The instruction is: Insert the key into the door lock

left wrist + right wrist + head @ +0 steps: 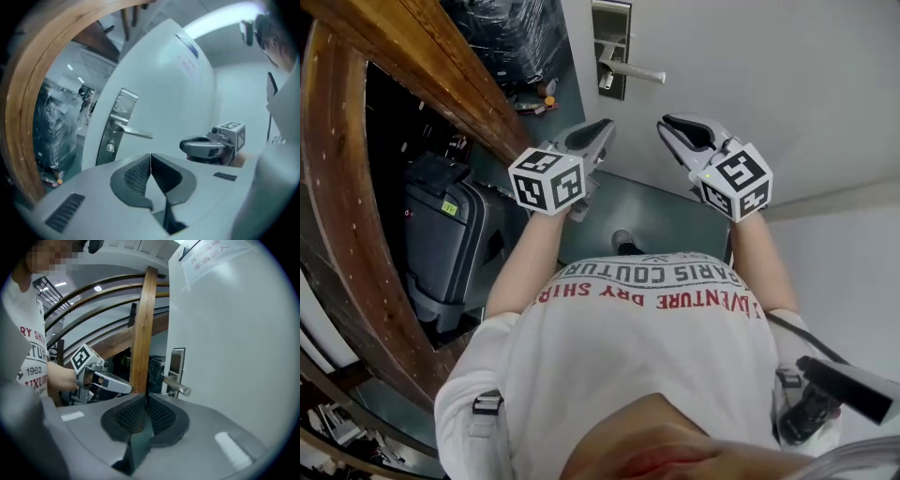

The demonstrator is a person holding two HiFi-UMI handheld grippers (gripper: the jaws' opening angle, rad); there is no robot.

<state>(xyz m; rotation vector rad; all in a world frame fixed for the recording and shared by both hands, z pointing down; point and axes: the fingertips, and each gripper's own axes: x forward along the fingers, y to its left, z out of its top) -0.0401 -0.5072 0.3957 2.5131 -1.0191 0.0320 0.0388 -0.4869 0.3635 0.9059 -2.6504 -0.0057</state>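
Only gripper views, notice (212,255) on door (234,343)

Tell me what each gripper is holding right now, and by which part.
Nothing is held. The left gripper and the right gripper each have their jaws together with nothing between them, both short of the door handle.

White T-shirt (656,361) — red, grey lettering; grey left gripper (606,126), right gripper (667,122), 2 black-white marker cubes (548,180).
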